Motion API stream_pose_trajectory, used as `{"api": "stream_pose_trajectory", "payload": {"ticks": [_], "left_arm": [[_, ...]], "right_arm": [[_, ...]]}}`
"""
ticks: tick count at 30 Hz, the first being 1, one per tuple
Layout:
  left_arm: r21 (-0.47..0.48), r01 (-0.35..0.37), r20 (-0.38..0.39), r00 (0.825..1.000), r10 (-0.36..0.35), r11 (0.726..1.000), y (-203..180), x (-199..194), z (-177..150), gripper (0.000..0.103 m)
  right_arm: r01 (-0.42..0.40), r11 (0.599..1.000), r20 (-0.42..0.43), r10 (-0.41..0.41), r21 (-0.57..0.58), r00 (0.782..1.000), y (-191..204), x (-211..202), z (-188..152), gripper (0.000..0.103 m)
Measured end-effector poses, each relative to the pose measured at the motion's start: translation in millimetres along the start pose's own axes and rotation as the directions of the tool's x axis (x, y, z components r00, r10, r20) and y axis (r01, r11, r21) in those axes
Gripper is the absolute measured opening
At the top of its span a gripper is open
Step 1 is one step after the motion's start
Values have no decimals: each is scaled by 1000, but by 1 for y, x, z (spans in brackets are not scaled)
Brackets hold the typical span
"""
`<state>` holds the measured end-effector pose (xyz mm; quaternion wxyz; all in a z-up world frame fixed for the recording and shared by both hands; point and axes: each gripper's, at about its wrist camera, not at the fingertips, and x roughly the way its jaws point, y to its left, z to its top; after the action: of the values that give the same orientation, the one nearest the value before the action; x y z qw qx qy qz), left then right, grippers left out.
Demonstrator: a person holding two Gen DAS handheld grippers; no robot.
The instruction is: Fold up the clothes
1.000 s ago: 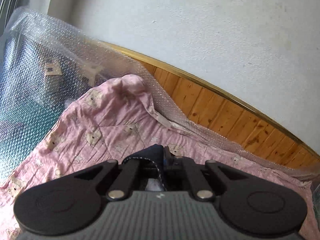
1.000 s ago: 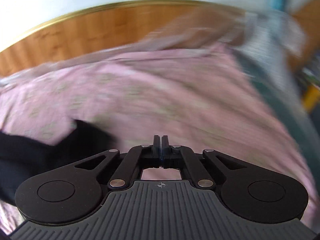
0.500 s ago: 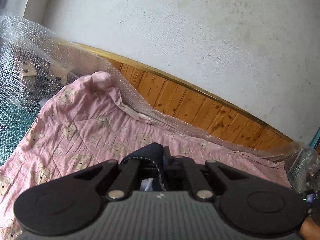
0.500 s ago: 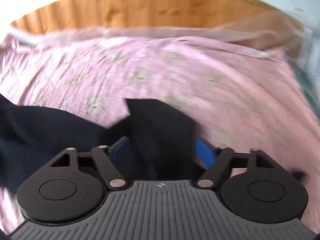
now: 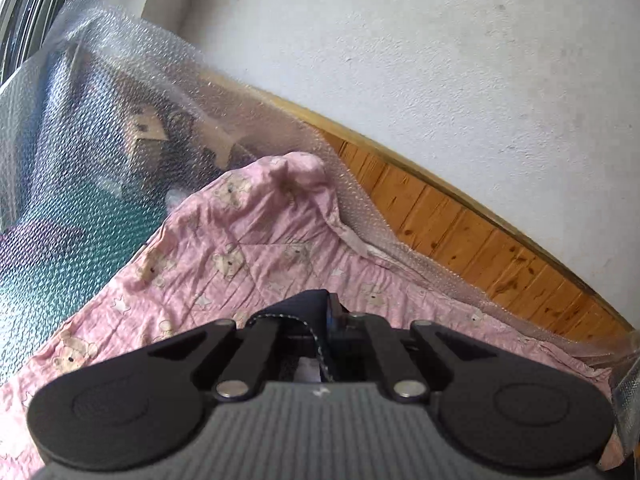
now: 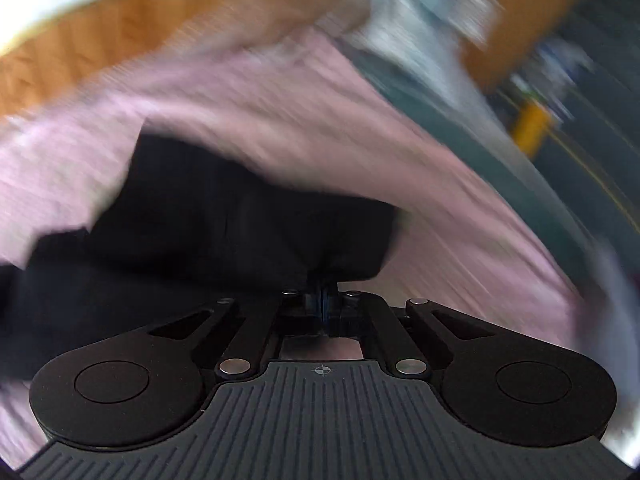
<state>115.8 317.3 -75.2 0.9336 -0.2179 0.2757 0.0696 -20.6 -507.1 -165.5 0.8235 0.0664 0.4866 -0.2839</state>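
A dark navy garment [image 6: 208, 232] lies on a pink bear-print bedsheet [image 5: 248, 252]. My left gripper [image 5: 326, 320] is shut on a stitched edge of the dark garment [image 5: 304, 304], held above the sheet. My right gripper [image 6: 325, 300] is shut on another part of the dark garment, which spreads up and to the left of the fingers. The right wrist view is blurred by motion.
A wooden headboard [image 5: 480, 240] with a gold rim runs along the white wall [image 5: 400, 60]. Bubble wrap [image 5: 100, 120] covers things at the bed's left side and lines the headboard. In the right wrist view the headboard [image 6: 120, 40] is at the top and blurred clutter [image 6: 532, 128] at the right.
My right gripper opened around the dark garment half a second ago and is now shut on it, swinging fast. My left gripper keeps its hold and has swung back leftward.
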Motion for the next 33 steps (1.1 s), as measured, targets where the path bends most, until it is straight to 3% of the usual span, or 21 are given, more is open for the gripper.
{"api": "stream_pose_trajectory", "payload": {"ticks": [1, 2, 3, 5, 6, 9, 11, 14, 16, 18, 20, 21, 25, 29, 31, 33], "left_arm": [[2, 1, -14, 1000, -1, 1000, 3, 4, -2, 3], [15, 6, -22, 1000, -5, 1000, 3, 5, -3, 3], [28, 11, -30, 1000, -10, 1000, 3, 6, -3, 3], [45, 28, -37, 999, -26, 999, 1, 5, -3, 3], [54, 39, -37, 999, -37, 998, 0, 4, -3, 3], [86, 66, -36, 997, -63, 994, -6, 1, -1, 3], [103, 87, -28, 996, -85, 991, -11, -5, 0, 3], [125, 126, -14, 992, -125, 984, -18, -15, 2, 3], [135, 138, -16, 990, -137, 981, -21, -21, 0, 3], [140, 134, -21, 991, -132, 981, -23, -25, -1, 3], [122, 123, -18, 992, -122, 985, -26, -22, 3, 3], [106, 120, -13, 993, -119, 987, -27, -18, 8, 3], [73, 199, 50, 978, -202, 977, -60, 2, 63, 3], [130, 275, 131, 948, -291, 953, -103, -14, 115, 3], [165, 285, 150, 939, -310, 944, -109, -31, 129, 3], [176, 293, 109, 943, -314, 940, -98, -39, 123, 3]], "right_arm": [[36, 999, -70, -35, 22, 997, -18, 8, -18, 9], [58, 997, -128, -51, 48, 990, -33, 12, -34, 16], [76, 994, -130, -65, 83, 989, -42, 5, -44, 24], [101, 981, -56, -93, 167, 994, -52, -25, -53, 45], [97, 975, -16, -96, 201, 995, -50, -37, -54, 51], [-50, 986, 69, 39, 162, 997, -21, -49, -31, 62], [-132, 989, 87, 127, 64, 988, 8, -39, -9, 84], [-141, 989, 108, 145, -49, 984, 48, -4, 18, 89], [-177, 982, 50, 181, -72, 982, 65, 30, 30, 89], [-206, 976, -53, 203, -75, 978, 78, 69, 39, 78], [-218, 971, -89, 209, -102, 974, 88, 81, 46, 18], [-217, 969, -62, 211, -120, 976, 91, 72, 54, 2], [-257, 952, 94, 275, -163, 957, 91, 13, 100, 2], [-257, 953, 312, 296, -161, 903, 75, -61, 158, 0], [-275, 952, 383, 307, -138, 871, 55, -89, 174, 0], [-272, 956, 401, 293, -110, 868, 35, -101, 169, 0]]}}
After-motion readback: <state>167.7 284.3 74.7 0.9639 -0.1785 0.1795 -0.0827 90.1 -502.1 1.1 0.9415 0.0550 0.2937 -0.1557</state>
